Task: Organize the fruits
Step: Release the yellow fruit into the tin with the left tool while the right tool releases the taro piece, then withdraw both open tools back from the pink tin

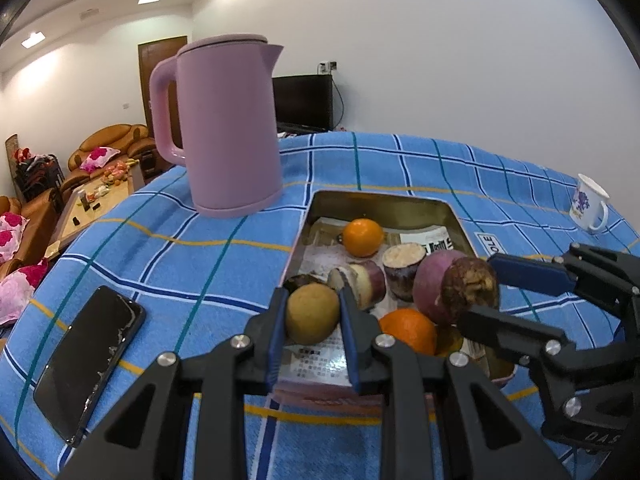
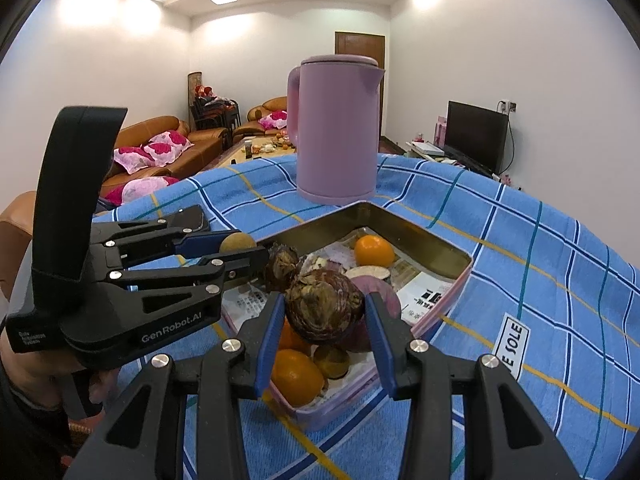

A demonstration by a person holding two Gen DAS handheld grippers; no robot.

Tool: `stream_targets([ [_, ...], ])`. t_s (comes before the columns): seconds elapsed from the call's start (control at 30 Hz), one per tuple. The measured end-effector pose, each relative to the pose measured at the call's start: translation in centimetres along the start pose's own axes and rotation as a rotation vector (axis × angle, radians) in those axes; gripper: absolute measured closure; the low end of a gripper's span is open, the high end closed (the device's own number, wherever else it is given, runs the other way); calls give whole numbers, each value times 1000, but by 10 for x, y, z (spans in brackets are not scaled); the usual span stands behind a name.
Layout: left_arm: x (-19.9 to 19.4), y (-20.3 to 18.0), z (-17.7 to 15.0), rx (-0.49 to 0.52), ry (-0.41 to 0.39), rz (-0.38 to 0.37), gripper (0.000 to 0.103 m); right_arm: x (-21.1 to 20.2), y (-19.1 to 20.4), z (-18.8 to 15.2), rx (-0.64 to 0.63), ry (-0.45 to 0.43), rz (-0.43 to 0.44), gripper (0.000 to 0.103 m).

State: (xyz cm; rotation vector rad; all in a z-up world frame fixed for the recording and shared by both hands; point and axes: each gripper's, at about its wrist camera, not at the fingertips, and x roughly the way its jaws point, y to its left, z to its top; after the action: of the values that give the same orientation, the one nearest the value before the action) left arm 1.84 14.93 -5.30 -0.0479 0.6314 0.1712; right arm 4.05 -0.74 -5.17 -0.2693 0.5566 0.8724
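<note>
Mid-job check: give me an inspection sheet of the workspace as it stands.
Surface: blue checked cloth over the table.
Job's things: tin tray holding oranges, cut purple pieces and a round purple root.
Clutter: pink kettle, phone, mug.
Grippers: left gripper shut on a tan round fruit; right gripper shut on a brown scaly bulb.
Cables: one near the TV.
Surroundings: sofas, door.
</note>
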Motion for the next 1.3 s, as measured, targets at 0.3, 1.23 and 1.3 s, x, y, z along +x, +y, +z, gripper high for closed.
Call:
stream_targets([
  [0.3,2,-2,-6,6,17,-14,76,2,0,-6,6,21,8,60],
  [1.23,-29,0,6,-42,-72,17,27,-32,-19,-1,99,-55,-20,48],
  [1.3,-32,-1,7,-45,-80,18,27,-35,-21,-1,107,-61,-28,48],
])
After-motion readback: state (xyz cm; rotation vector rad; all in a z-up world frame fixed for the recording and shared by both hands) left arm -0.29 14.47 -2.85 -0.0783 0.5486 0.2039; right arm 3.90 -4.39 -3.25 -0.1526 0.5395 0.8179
